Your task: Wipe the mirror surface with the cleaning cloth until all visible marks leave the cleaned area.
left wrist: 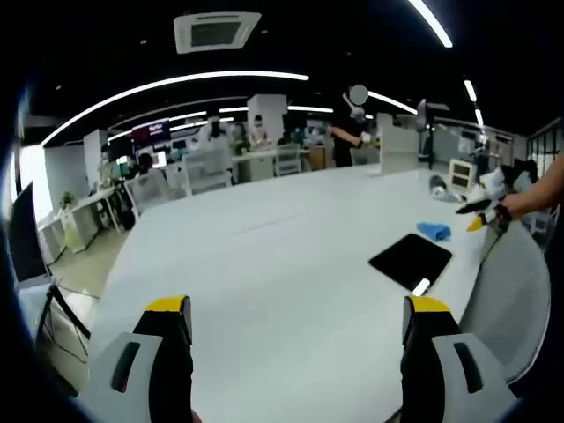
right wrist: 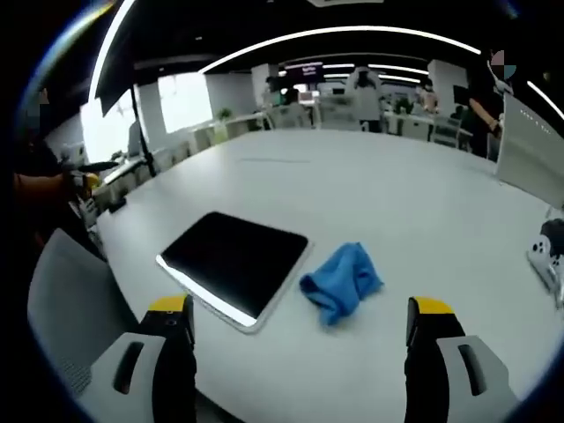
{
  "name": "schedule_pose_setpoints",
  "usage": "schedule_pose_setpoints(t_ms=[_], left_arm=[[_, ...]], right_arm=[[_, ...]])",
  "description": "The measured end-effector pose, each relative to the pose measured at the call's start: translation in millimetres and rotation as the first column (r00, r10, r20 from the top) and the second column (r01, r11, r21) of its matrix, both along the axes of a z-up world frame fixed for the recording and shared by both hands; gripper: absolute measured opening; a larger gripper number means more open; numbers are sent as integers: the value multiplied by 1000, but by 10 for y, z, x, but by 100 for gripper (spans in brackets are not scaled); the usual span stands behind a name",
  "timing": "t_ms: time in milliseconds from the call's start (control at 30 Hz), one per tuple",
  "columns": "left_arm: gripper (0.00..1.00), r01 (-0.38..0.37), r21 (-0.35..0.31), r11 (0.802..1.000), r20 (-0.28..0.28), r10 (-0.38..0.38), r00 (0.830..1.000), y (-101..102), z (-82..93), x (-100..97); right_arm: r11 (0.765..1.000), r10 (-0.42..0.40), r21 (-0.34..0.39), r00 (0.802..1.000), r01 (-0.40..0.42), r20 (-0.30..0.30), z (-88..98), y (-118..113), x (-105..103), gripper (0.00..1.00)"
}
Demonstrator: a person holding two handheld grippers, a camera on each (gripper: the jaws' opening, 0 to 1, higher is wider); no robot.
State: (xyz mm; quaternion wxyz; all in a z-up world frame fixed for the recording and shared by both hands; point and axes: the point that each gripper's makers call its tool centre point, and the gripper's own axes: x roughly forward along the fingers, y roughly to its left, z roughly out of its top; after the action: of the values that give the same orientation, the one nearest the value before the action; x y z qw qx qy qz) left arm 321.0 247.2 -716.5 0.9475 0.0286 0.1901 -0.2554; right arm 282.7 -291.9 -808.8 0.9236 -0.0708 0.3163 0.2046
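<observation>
A dark rectangular mirror (right wrist: 233, 263) lies flat on the white table, just ahead and left of my right gripper (right wrist: 300, 322). A crumpled blue cloth (right wrist: 342, 280) rests on the table beside the mirror's right edge. The right gripper's jaws stand wide apart with nothing between them. From the left gripper view the mirror (left wrist: 411, 259) and the cloth (left wrist: 434, 231) sit far off to the right. My left gripper (left wrist: 300, 322) is open over bare table, far from both. The right gripper (left wrist: 483, 211) shows there at the right edge, held by a hand.
The large white table (left wrist: 264, 247) stretches ahead. A grey chair back (right wrist: 66, 304) stands at the table edge near the mirror. A white device (right wrist: 548, 251) lies at the far right. Office desks, chairs and people are in the background.
</observation>
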Motion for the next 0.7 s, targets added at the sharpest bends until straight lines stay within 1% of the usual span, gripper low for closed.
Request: schedule_pose_setpoints(t_ms=[33, 67, 100, 133, 233, 267, 300, 333, 367, 400, 433, 467, 500, 533, 567, 600, 633, 667, 700], left_arm=[[100, -3, -19, 1000, 4, 3, 1000, 42, 20, 21], [100, -4, -56, 998, 17, 5, 1000, 96, 58, 56], [100, -2, -48, 999, 8, 2, 1000, 144, 40, 65], [100, 1, -43, 999, 0, -1, 1000, 168, 27, 72], [100, 12, -37, 999, -1, -12, 1000, 244, 39, 109], [100, 16, -35, 999, -1, -16, 1000, 262, 47, 131], [100, 13, -27, 1000, 5, -13, 1000, 286, 51, 150], [100, -4, -28, 1000, 11, 4, 1000, 332, 67, 188], [100, -25, -37, 999, 13, 25, 1000, 353, 85, 198], [100, -53, -57, 997, 21, 55, 998, 364, 124, 201], [100, -61, -69, 996, 27, 63, 998, 342, 147, 185], [100, -68, -89, 994, 37, 72, 997, 279, 166, 146], [100, -68, -98, 993, 37, 72, 997, 232, 152, 120], [100, -60, -96, 994, 33, 63, 997, 151, 96, 80], [100, -48, -87, 995, 19, 50, 999, 88, 35, 46], [100, -41, -64, 997, 2, 41, 999, 45, -29, 5], [100, -33, -45, 998, -7, 33, 999, 8, -70, -31], [100, -34, -47, 998, -1, 34, 999, -31, -71, -51], [100, -46, -88, 995, 2, 46, 999, -98, -50, -81]], right_arm=[[1000, -9, 1, 1000, 9, 9, 41, 54, -30, 100], [998, -57, 19, 997, 56, 49, 134, 49, -29, 100], [996, -92, 20, 994, 91, 55, 168, 45, -51, 100], [992, -122, 25, 992, 121, 40, 175, 47, -89, 100], [993, -120, 18, 992, 120, 32, 174, 92, -81, 100], [992, -122, 22, 992, 121, 29, 161, 147, -95, 100], [991, -128, 42, 991, 127, 31, 142, 151, -81, 100], [988, -135, 83, 990, 132, 34, 101, 157, -43, 100], [985, -136, 111, 991, 133, 20, 62, 197, -42, 100], [976, -154, 155, 988, 155, -16, 52, 219, -47, 100], [970, -158, 183, 987, 160, -25, 35, 255, -40, 100], [965, -152, 213, 988, 153, -22, 35, 319, -25, 100], [963, -145, 225, 989, 147, -25, 27, 357, -24, 100], [959, -143, 243, 989, 147, -33, 19, 383, -18, 100], [955, -158, 248, 987, 164, -42, 11, 359, -12, 100], [949, -175, 259, 984, 178, -37, 32, 327, 0, 100], [943, -181, 284, 984, 174, -3, 97, 333, 33, 100], [941, -180, 294, 984, 169, 9, 120, 370, 57, 100], [952, -111, 288, 994, 102, 13, 104, 553, 43, 99]])
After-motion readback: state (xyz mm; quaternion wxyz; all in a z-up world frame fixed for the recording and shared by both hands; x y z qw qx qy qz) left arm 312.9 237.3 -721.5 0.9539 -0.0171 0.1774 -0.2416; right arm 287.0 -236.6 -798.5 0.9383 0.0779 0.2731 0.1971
